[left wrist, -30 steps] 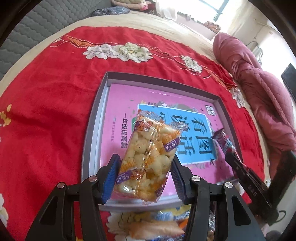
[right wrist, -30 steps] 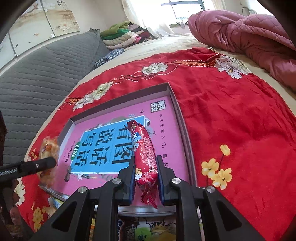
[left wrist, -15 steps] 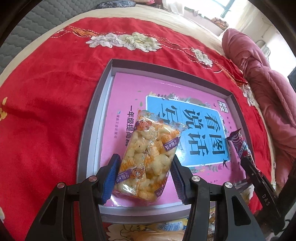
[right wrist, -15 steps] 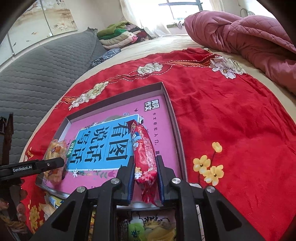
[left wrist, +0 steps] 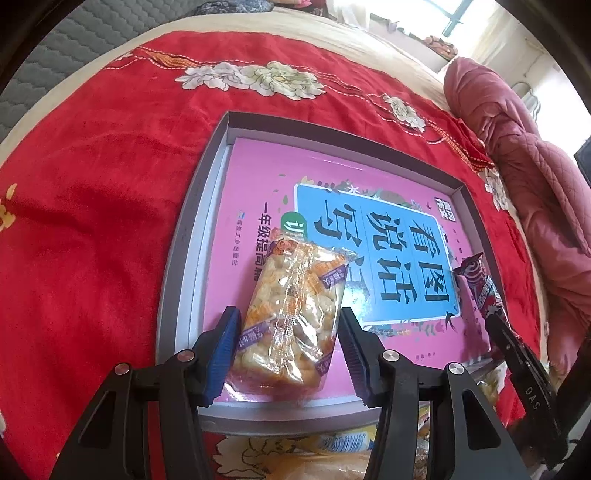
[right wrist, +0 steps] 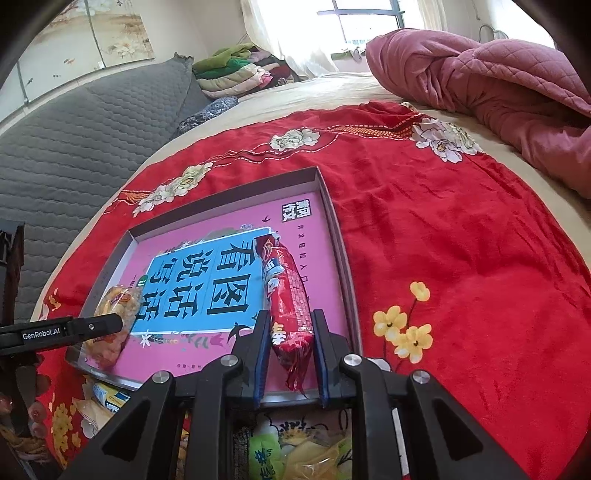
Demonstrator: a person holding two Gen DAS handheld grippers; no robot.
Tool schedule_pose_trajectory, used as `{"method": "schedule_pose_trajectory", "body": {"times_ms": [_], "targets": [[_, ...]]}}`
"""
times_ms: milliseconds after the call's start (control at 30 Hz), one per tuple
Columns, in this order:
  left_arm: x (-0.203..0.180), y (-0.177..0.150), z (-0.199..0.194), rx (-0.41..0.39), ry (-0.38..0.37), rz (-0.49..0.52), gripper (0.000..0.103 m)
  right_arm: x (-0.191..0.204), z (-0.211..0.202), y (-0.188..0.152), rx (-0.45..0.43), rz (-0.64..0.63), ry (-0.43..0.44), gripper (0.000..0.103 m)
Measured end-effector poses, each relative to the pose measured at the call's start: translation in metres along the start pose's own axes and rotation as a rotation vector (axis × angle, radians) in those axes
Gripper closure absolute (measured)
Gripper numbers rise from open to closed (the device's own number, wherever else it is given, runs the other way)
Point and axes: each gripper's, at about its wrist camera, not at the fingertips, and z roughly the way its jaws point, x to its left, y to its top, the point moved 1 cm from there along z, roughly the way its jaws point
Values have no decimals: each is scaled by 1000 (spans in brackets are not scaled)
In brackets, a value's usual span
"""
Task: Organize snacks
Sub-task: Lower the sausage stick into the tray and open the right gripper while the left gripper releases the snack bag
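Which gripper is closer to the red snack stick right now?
Right. The right gripper is clamped on the red snack stick; the left gripper holds the clear puffed-snack bag across the tray.

We see a red blanket (right wrist: 461,236) with embroidered white flowers and small yellow blossoms spread over a bed (right wrist: 332,92) with a beige sheet. A pink quilted comforter (right wrist: 498,74) lies bunched at the far right of the bed, beyond the blanket's edge. To the left runs a grey quilted headboard (right wrist: 74,140), and above it we see a painted wall panel (right wrist: 74,33). A stack of folded clothes (right wrist: 236,70), green on top, sits at the far end near a bright window (right wrist: 365,18) hung with a sheer curtain (right wrist: 288,33).
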Motion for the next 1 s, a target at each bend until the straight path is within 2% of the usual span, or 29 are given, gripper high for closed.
{"method": "schedule_pose_trajectory", "body": {"times_ms": [567,700,1000], "targets": [[4,-7,-19,-7,-13,-13,47,-1,-9,-2,-11,-21,-15,77],[4,-9,-23,-7,-13,-10,47,-2,-13,-2,-21,-18,-12,64],[4,-10,-35,-18,-22,-6,43,-4,-22,0,-41,-13,-6,64]]}}
